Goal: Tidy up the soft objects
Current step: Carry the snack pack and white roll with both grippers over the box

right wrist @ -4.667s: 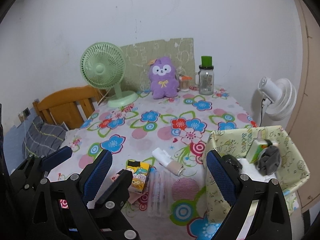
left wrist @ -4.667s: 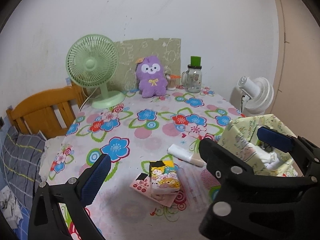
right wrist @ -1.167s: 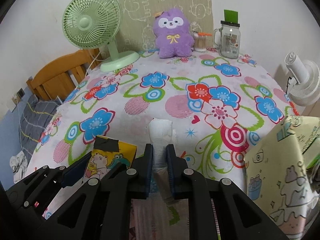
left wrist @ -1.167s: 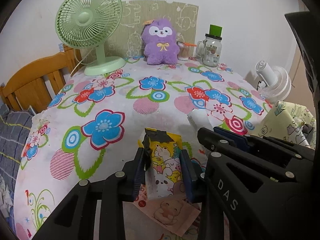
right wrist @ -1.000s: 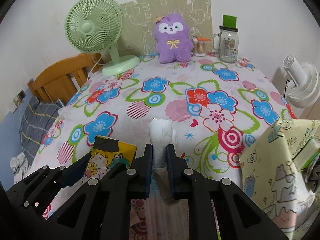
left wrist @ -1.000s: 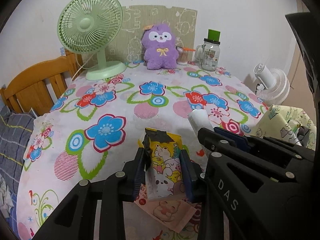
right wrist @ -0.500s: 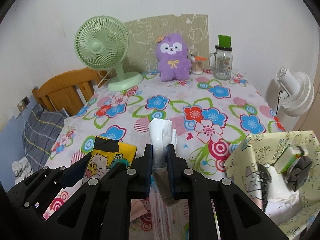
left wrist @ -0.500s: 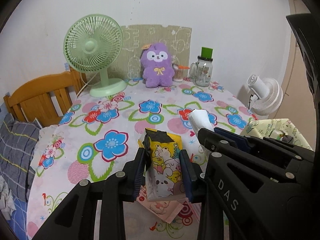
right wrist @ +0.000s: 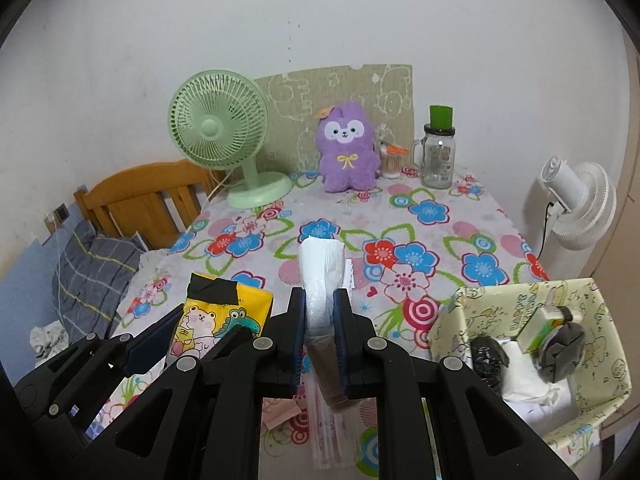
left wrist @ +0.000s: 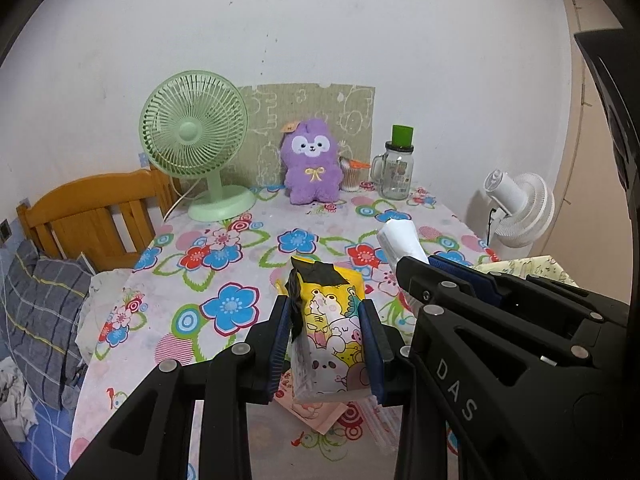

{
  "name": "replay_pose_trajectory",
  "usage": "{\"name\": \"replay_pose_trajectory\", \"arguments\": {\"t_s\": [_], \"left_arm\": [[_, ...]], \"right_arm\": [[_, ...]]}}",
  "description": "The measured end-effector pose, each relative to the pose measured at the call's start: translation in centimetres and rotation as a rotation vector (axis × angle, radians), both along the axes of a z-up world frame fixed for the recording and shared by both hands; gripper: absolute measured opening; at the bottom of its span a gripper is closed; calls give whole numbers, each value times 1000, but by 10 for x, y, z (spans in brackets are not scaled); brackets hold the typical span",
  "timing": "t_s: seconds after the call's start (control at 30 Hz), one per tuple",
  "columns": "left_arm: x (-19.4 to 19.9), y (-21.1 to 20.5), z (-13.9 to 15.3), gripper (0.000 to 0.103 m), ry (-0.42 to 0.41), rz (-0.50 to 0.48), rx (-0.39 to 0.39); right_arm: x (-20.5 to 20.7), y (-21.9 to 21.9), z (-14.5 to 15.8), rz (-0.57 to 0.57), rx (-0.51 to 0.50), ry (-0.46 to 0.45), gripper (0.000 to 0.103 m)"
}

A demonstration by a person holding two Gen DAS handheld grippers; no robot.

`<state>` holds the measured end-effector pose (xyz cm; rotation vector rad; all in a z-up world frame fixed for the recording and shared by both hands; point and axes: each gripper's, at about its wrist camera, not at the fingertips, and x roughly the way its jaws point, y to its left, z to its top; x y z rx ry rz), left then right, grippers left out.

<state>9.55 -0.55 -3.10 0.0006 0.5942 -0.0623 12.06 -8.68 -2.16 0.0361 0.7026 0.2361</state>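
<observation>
Soft packets are what both grippers carry: the yellow cartoon-printed tissue pack with a black taped top (left wrist: 326, 320) stands upright in the left gripper (left wrist: 326, 344), and the white plastic-wrapped roll with a brownish lower end (right wrist: 322, 280) sits in the right gripper (right wrist: 320, 336). Each is pinched low on its body so the upper part stands free above the pads, a hold that probably suits lowering it end-first into a container. Both hang in the air above the near edge of the table with the flowered cloth (left wrist: 240, 256), clear of the flat pink cartoon packet (left wrist: 316, 412) and the clear sleeve of straw-like sticks (right wrist: 332, 428) that lie on the cloth beneath them. The left jaws stand at a moderate gap, their blue pads pressed on the two narrow sides of the tissue pack, whose wrapper creases slightly under them. The right jaws are nearly together, squeezing the thin roll between them. The pale yellow-green fabric bin with cartoon print (right wrist: 516, 308) sits off the table's near right corner, close to the right gripper, and already contains white padding, a green-and-white carton and dark bundled pieces. That nearness suggests it is the collecting place for the held items. At the far edge the purple plush toy (right wrist: 347, 148) sits against a printed board, between the green desk fan (right wrist: 224, 132) and the glass jar mug with a green cap (right wrist: 438, 152).
</observation>
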Motion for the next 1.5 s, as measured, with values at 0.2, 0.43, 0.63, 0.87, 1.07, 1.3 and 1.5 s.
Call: {"name": "replay_pose_trajectory", "arguments": {"t_s": [0.2,0.43,0.63,0.87,1.07,1.3,1.5], "left_arm": [[-11,-8,9,34,-20,2,-1],[-17,-23,15,34,-34,-9,2],[-18,-42,21,34,-50,-24,2],[-15,-68,24,34,-61,-62,1],[-13,-91,26,34,-67,-96,4],[-9,-120,26,34,-74,-160,-5],[-4,-146,23,34,-71,-211,-11]], "right_arm": [[-11,-7,12,2,-1,-20,17],[-19,-23,21,-11,-2,-35,17],[-22,-42,28,-27,-1,-50,17],[-24,-68,34,-61,-7,-63,17],[-24,-91,36,-94,-6,-71,17],[-26,-123,37,-147,-9,-81,17],[-27,-151,35,-195,-25,-82,17]]}}
